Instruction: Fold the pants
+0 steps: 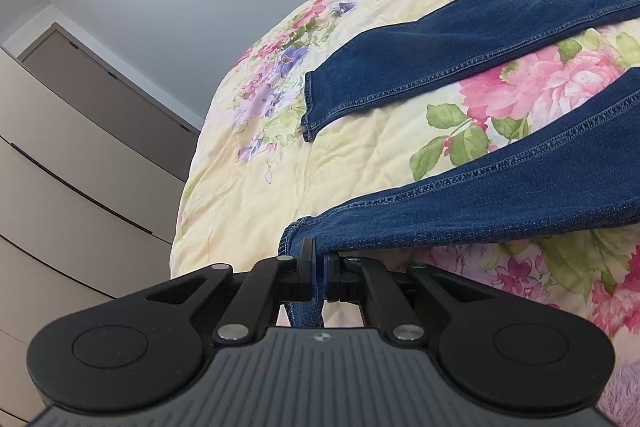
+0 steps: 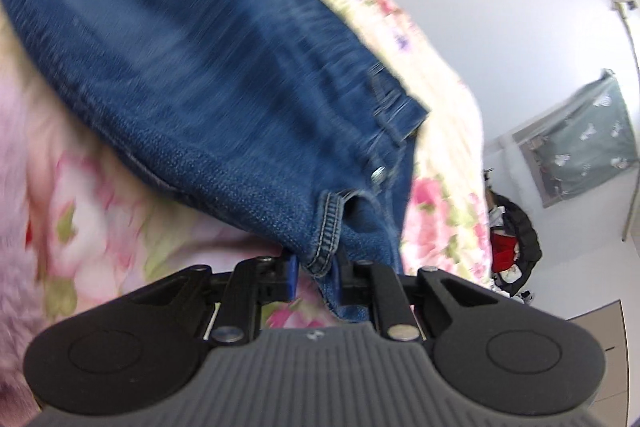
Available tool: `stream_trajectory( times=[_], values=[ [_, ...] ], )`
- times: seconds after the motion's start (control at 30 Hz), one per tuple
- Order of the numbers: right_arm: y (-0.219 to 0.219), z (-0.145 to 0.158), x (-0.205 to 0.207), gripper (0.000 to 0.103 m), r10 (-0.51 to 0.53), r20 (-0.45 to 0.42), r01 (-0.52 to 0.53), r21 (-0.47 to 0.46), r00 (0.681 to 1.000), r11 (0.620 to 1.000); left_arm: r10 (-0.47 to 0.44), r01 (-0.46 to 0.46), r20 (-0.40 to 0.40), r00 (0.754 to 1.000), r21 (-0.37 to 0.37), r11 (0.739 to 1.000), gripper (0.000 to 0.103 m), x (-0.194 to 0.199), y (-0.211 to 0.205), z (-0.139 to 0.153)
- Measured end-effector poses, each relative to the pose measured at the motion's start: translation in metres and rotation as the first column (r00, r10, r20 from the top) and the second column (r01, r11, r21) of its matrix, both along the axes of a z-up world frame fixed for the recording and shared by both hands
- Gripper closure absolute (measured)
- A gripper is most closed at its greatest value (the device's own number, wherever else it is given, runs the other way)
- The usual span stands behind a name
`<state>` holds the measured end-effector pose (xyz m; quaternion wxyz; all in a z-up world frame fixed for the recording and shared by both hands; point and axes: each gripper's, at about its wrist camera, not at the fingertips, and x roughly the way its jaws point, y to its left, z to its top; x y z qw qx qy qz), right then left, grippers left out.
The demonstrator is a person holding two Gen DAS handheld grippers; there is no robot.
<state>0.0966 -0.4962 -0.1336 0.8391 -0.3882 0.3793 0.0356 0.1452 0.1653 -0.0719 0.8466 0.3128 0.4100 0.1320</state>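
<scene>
Blue jeans lie on a floral bedspread. In the left wrist view my left gripper [image 1: 320,267] is shut on the hem of the near leg [image 1: 460,211], lifted slightly off the bed; the far leg [image 1: 460,51] lies flat beyond it. In the right wrist view my right gripper [image 2: 316,267] is shut on the waistband corner [image 2: 324,247] of the jeans [image 2: 192,75], near a belt loop and a metal button [image 2: 378,174]. This view is motion-blurred.
The yellow floral bedspread [image 1: 248,187] covers the bed. A beige wardrobe [image 1: 72,155] stands left of the bed. In the right wrist view a grey hanging cloth [image 2: 580,143] and a dark bag with red items [image 2: 512,247] sit by the wall.
</scene>
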Motion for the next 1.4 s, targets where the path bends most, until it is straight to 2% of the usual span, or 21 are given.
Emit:
stream_trajectory(
  times=[0.2, 0.33, 0.43, 0.7, 0.8, 0.9, 1.0, 1.13, 1.23, 1.33, 1.4],
  values=[
    [0.007, 0.032, 0.023, 0.097, -0.026, 0.101, 0.024, 0.012, 0.995, 1.0, 0.015, -0.015, 0.046, 0.999, 0.001, 1.0, 0.1, 0.013, -0.003, 0.016],
    [0.009, 0.05, 0.049, 0.098, -0.055, 0.145, 0.054, 0.016, 0.988, 0.998, 0.06, -0.058, 0.065, 0.996, -0.027, 0.998, 0.1, 0.035, 0.002, 0.026],
    [0.004, 0.063, 0.076, 0.098, -0.106, 0.168, 0.098, 0.051, 0.98, 0.994, 0.1, -0.098, 0.07, 0.992, -0.036, 0.995, 0.1, 0.058, 0.007, 0.03],
    [0.0, 0.083, 0.173, 0.098, -0.233, 0.201, 0.21, 0.127, 0.951, 0.969, 0.134, -0.137, 0.09, 0.987, 0.034, 0.99, 0.1, 0.157, 0.0, 0.035],
    [0.0, 0.078, 0.221, 0.098, -0.266, 0.193, 0.244, 0.128, 0.945, 0.961, 0.144, -0.147, 0.074, 0.987, 0.045, 0.988, 0.1, 0.205, -0.003, 0.028],
    [0.002, 0.06, 0.268, 0.098, -0.279, 0.166, 0.264, 0.108, 0.946, 0.959, 0.156, -0.159, 0.034, 0.987, 0.075, 0.984, 0.1, 0.252, -0.005, 0.005],
    [0.003, 0.033, 0.31, 0.098, -0.276, 0.117, 0.269, 0.073, 0.954, 0.96, 0.144, -0.141, -0.011, 0.99, 0.127, 0.982, 0.1, 0.292, -0.01, -0.023],
    [0.005, -0.011, 0.345, 0.097, -0.277, 0.049, 0.276, 0.032, 0.96, 0.961, 0.128, -0.116, -0.06, 0.99, 0.181, 0.977, 0.1, 0.332, -0.014, -0.056],
    [0.006, -0.034, 0.362, 0.096, -0.293, 0.016, 0.292, 0.034, 0.956, 0.956, 0.144, -0.129, -0.079, 0.986, 0.164, 0.978, 0.088, 0.352, -0.008, -0.07],
    [0.003, -0.041, 0.37, 0.095, -0.3, 0.003, 0.3, 0.05, 0.954, 0.953, 0.171, -0.161, -0.052, 0.984, 0.153, 0.975, 0.062, 0.356, 0.002, -0.074],
    [0.003, -0.041, 0.37, 0.094, -0.298, 0.005, 0.297, 0.05, 0.955, 0.953, 0.188, -0.182, -0.022, 0.982, 0.146, 0.972, 0.034, 0.355, 0.01, -0.071]
  ],
)
